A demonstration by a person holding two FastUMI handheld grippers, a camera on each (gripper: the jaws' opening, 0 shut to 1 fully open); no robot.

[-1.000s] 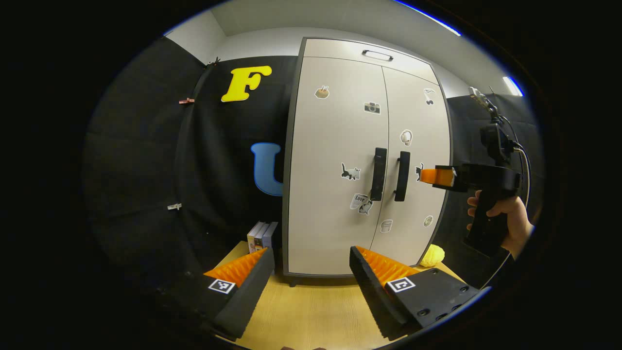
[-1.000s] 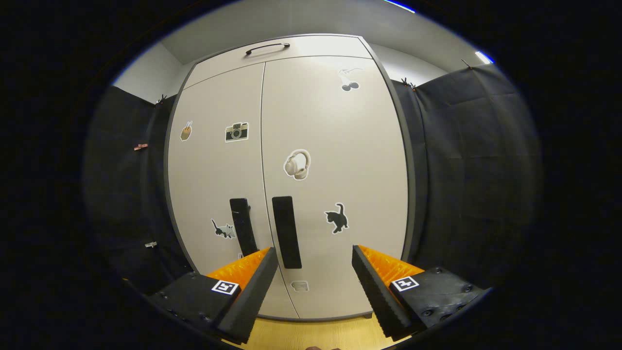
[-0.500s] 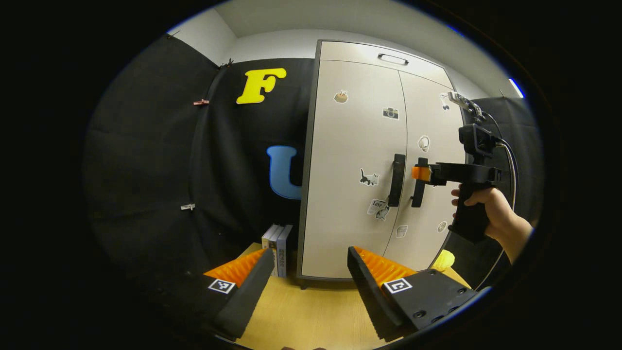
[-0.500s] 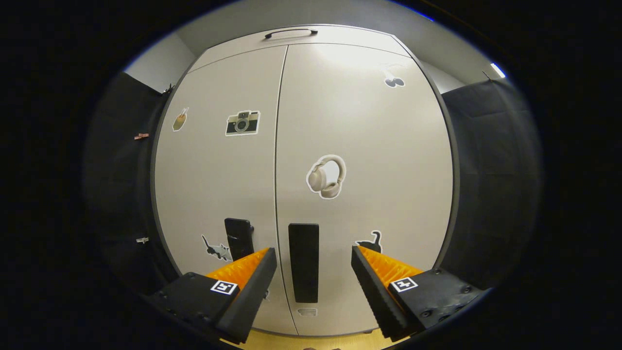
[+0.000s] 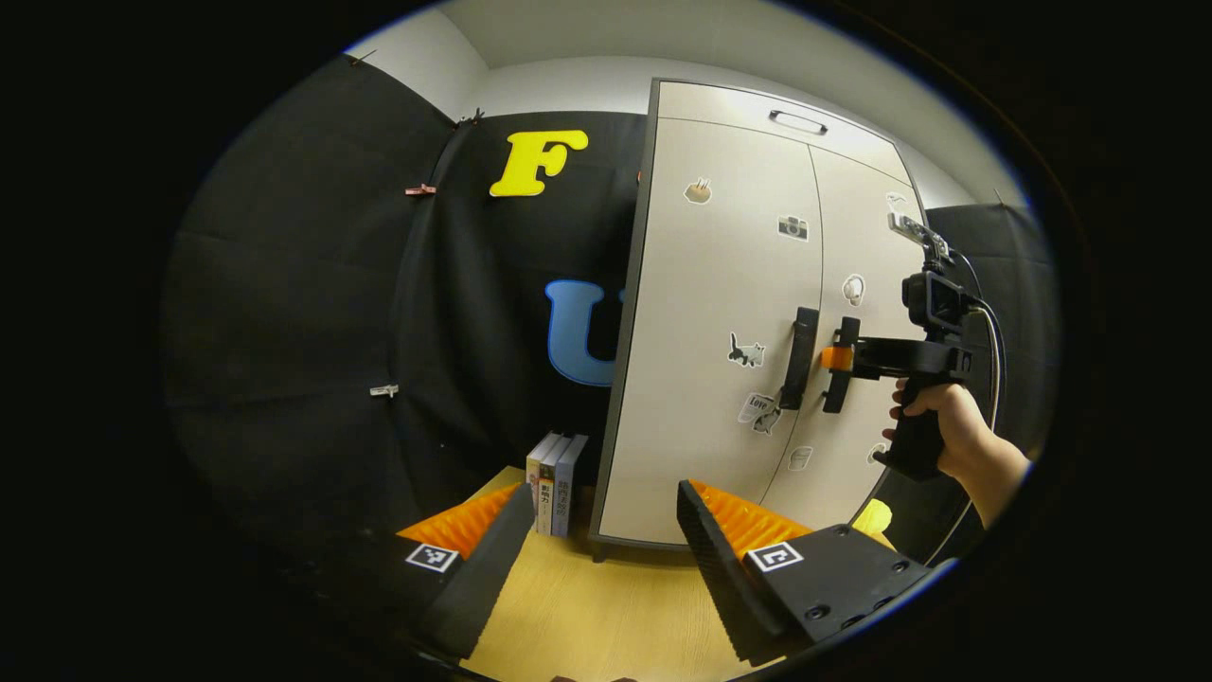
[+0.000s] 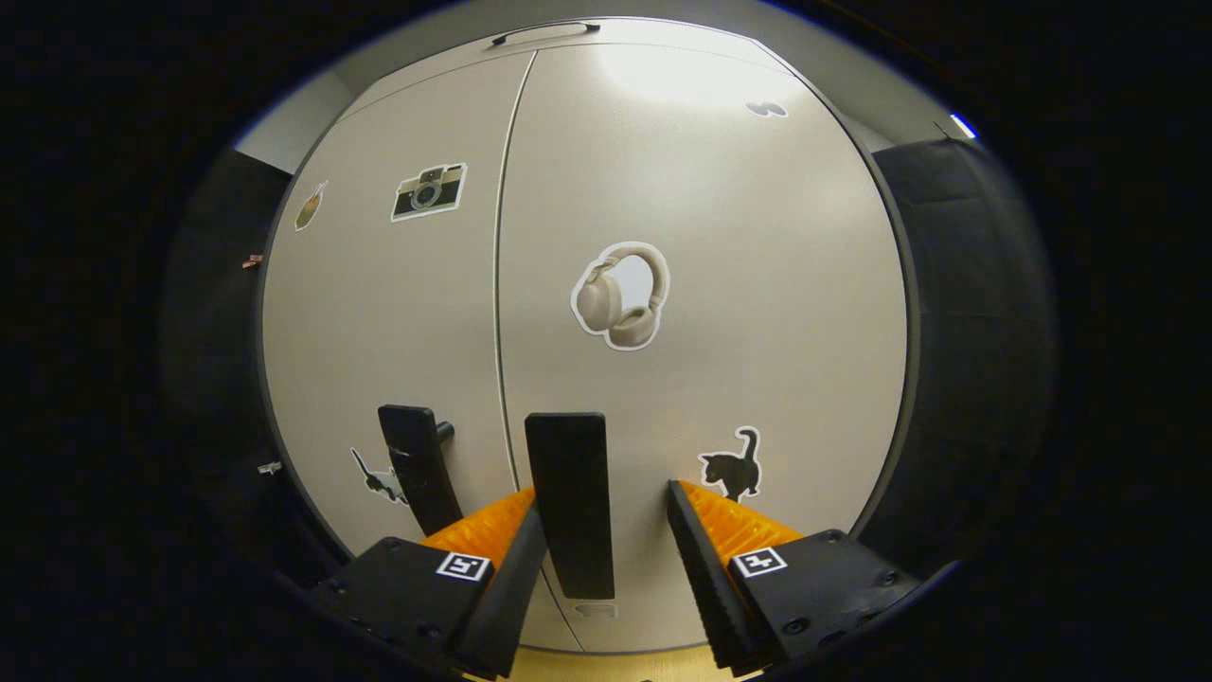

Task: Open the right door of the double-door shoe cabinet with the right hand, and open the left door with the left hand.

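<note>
The pale shoe cabinet (image 5: 720, 284) stands with both doors shut. In the right gripper view, the right door's dark vertical handle (image 6: 571, 502) sits between the fingers of my right gripper (image 6: 603, 502). The left finger (image 6: 516, 568) lies at the handle's edge, while a gap stays before the right finger (image 6: 701, 559), so the gripper is open. The left door's handle (image 6: 417, 464) is just to its left. In the left gripper view, a hand (image 5: 947, 426) holds the right gripper at the right handle (image 5: 841, 365). My left gripper (image 5: 601, 530) hangs open, well short of the left handle (image 5: 803, 358).
Three books (image 5: 554, 471) stand on the wooden surface (image 5: 606, 606) against the cabinet's left side. A yellow lump (image 5: 873, 516) lies at its right foot. A flap with a slim handle (image 5: 797, 121) tops the cabinet. Black cloth walls close both sides.
My right gripper has moved forward until the right handle sits between its fingers, which have narrowed a little. The left gripper has swung left, shifting the cabinet rightward in its view.
</note>
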